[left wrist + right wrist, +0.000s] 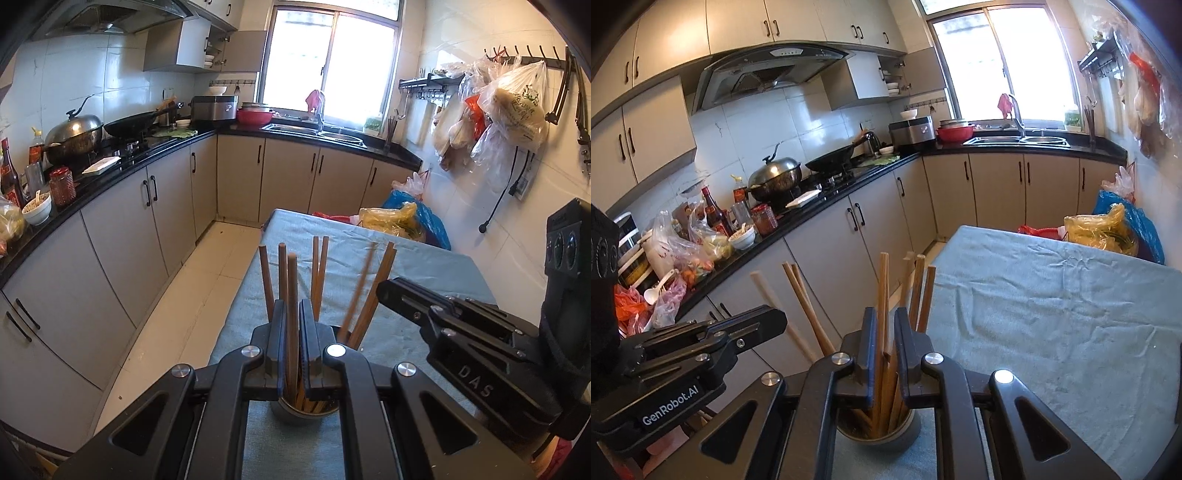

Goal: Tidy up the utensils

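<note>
On the near end of the blue-clothed table [1052, 314], a metal cup [879, 435] holds upright wooden chopsticks [805, 302]. The left gripper [292, 325] is clamped on one chopstick [292, 295] over it. Just right, the right gripper [885, 332] stands slightly parted around another chopstick [882, 288].

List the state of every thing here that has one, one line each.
Left gripper: shut on a chopstick.
Right gripper: a chopstick between its jaws, grip unclear.
Chopstick holder: upright on the cloth-covered table, filled with chopsticks.
Upper cabinet: door open.
Wok: lid on.
</note>
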A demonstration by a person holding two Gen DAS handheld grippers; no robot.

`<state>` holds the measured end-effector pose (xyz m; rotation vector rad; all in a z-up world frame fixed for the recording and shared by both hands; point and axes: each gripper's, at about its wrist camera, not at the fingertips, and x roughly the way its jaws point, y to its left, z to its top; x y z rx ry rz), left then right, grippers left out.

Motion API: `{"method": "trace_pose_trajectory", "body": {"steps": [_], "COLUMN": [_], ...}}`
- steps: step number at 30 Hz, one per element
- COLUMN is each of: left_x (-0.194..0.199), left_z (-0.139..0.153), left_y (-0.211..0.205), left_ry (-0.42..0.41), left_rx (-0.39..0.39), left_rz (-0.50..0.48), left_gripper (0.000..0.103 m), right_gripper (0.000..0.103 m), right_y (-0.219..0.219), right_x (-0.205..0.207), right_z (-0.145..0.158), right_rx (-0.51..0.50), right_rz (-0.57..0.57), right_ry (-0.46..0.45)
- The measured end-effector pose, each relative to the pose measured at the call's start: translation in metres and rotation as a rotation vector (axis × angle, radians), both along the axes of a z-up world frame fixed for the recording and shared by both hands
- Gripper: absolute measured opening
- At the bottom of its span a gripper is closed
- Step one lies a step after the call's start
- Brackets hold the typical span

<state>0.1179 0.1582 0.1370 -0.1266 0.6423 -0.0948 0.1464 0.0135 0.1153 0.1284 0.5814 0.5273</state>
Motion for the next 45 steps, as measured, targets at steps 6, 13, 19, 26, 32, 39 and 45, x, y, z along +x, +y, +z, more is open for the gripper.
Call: {"method": "trace_pose_trajectory", "body": {"steps": [6, 13, 19, 26, 32, 39, 45], "left_x": [-0.011, -0.034, -0.046, -0.048, -0.051, -0.062, -0.072], "left_z": [0.009, 0.009, -0.007, -0.034, -0.052, -0.075, -0.092], "left_y": [0.004, 0.004, 0.000, -0.001, -0.002, -0.011, -0.019], "left_ry": [-0.033, -0.087, -0.088, -0.028, 0.004, 0.026, 0.041], "left_rx": [0.010, 0.053, 0.102, 0.112, 0.136, 0.218, 0.273], "left_rz": [0.031, 0.110, 0.176, 0.217, 0.245, 0.310, 0.352], "left_gripper": [0.010, 0.034, 0.052, 0.065, 0.073, 0.089, 0.091], "right_gripper": [0.014, 0.031, 0.049, 0.074, 0.083, 0.089, 0.090], "right_y": [-0.014, -0.031, -0.045, -0.054, -0.060, -0.066, -0.074], "right_x": [-0.011, -0.026, -0.039, -0.053, -0.064, -0.092, -0.118], "right_z": [0.013, 0.021, 0.017, 0.000, -0.018, -0.046, -0.079], "right_rx": [0.034, 0.040, 0.013, -0.048, -0.092, -0.154, -0.171], "right_rz": [-0.014, -0.047, -0.087, -0.123, -0.146, -0.165, -0.162], "right_ry": [-0.030, -0.059, -0.075, -0.070, -0.044, -0.053, -0.008]}}
